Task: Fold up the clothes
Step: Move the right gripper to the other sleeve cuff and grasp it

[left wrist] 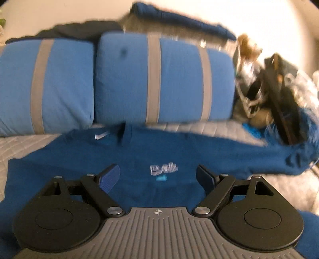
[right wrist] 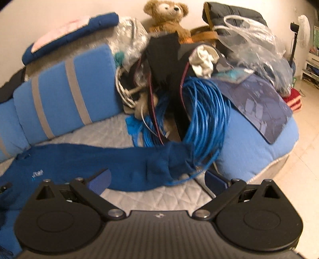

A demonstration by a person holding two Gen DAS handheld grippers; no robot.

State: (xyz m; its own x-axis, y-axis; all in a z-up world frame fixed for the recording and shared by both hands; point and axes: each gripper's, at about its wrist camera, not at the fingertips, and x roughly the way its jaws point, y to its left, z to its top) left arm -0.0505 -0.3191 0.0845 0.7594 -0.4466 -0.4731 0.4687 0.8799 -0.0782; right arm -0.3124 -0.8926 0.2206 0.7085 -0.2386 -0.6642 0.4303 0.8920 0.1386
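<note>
Quilted grey bed (right wrist: pixel 159 197) carries the dark blue shirt (left wrist: pixel 139 151), spread flat below two striped blue pillows (left wrist: pixel 163 79). Its sleeve end lies against a blue cable coil (right wrist: pixel 203 119) in a clutter pile; teddy bear (right wrist: pixel 169 16) behind. Left gripper (left wrist: pixel 158 175) and right gripper (right wrist: pixel 157 179) both spread wide, holding nothing.

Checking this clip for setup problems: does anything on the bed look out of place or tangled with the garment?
Yes. The dark blue shirt's right sleeve lies against the coil of blue cable in the clutter pile, so it isn't spread flat. Both grippers, left and right, are open and hold nothing.
</note>
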